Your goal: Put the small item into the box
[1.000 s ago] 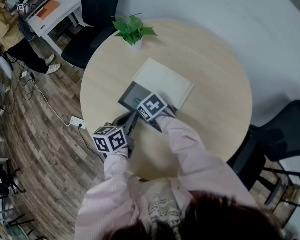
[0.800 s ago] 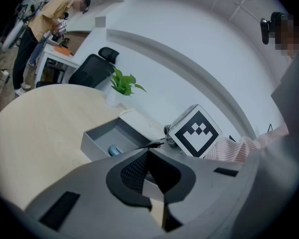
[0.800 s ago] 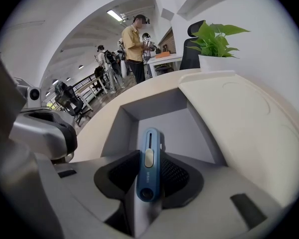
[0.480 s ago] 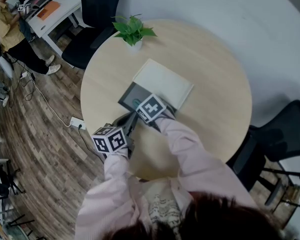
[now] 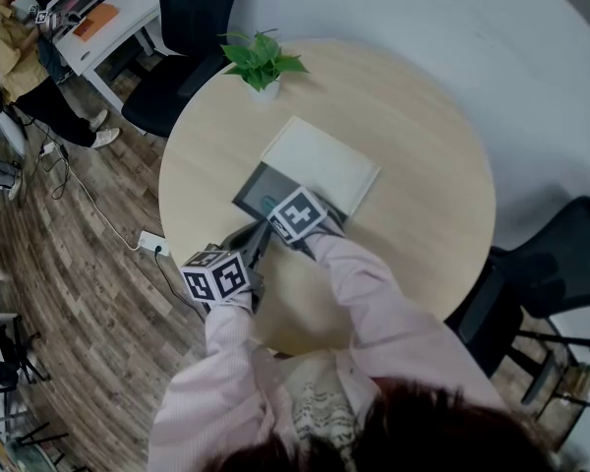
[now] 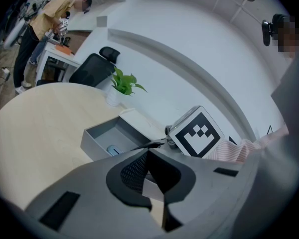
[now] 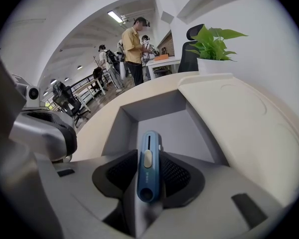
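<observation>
- Hovering over the open box point(image 5: 250, 195) on the bench point(image 5: 413, 136), the right gripper point(image 5: 279, 209) has the small item point(image 5: 267, 203) just ahead of its jaws.
- Left gripper point(image 6: 148, 153): jaws narrow, nothing between; the box lies beyond them.
- Right gripper view: jaws opening, item between them above the box floor. Release looks nearly complete; withdrawal remains.

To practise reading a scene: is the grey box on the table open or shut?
Open. The grey box shows its bare inner floor and walls, and the pale lid lies beside it, not over it.
</observation>
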The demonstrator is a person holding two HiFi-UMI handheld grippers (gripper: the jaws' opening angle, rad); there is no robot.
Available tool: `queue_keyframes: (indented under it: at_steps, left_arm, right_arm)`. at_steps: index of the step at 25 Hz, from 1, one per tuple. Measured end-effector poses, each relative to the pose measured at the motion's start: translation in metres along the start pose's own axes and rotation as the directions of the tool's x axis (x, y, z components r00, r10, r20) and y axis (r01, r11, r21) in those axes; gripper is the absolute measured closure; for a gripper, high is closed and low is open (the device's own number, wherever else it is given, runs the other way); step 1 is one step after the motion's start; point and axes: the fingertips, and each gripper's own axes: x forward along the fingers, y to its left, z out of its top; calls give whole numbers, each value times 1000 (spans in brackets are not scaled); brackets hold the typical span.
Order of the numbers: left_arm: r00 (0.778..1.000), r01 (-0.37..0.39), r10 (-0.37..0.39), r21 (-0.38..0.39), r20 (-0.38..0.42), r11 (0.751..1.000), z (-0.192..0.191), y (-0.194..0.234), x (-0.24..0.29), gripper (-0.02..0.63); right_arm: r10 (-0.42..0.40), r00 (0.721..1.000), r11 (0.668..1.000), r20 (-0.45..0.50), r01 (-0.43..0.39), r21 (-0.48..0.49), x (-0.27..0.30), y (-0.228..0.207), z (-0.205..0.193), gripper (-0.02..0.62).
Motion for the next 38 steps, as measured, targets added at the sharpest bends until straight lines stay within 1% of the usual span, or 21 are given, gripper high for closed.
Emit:
queue_keyframes:
  at_steps: [7,13,14,16,18,25,26,28,29,31,35,38]
  left_arm:
    - [1000,-3,3,1,3,1000,0,1,-1,597]
    - [1000,6,-6,-3,3,1000,-3,-2,-4,597]
    - [1000,10,-10,-4,3,1000,-4,-2,-5,597]
    - [1000,17,-17,-1,1,1000,-6,-5,-4,597]
    - [1000,18,-18,7,-6,1000,-10,-8,-6,597]
    - [1000,30,-30,33,0,999,-13,-17,-9,597]
    - [999,32,-32,41,3,999,-12,-20,-10,597]
    - [999,35,-35,57,10,998,-10,-24,-12,597]
    - [999,34,-35,65,14,997,-9,-26,-13,597]
    - [999,32,-34,78,22,996,-7,-28,-14,597]
    - [999,33,-37,99,38,995,-4,-31,-14,597]
    - [998,35,-41,117,48,993,-2,-36,-19,597]
  right_arm:
    - [1,999,1000,51,-2,18,-5,-2,4,422]
    - [8,989,998,146,-18,65,-21,-2,12,424]
    - [14,985,997,171,-27,78,-25,-2,14,441]
    - [30,973,991,229,-58,119,-34,-1,17,453]
    - [49,958,985,283,-93,147,-43,3,19,484]
    - [104,908,966,405,-188,175,-69,17,21,505]
    - [109,900,965,423,-197,170,-74,20,22,526]
    - [118,881,963,459,-215,165,-84,25,25,528]
    - [121,871,961,476,-223,165,-89,27,26,549]
    - [130,855,957,502,-242,163,-96,30,28,551]
    - [137,829,953,543,-261,157,-106,32,29,571]
    - [124,814,957,568,-250,150,-117,35,30,583]
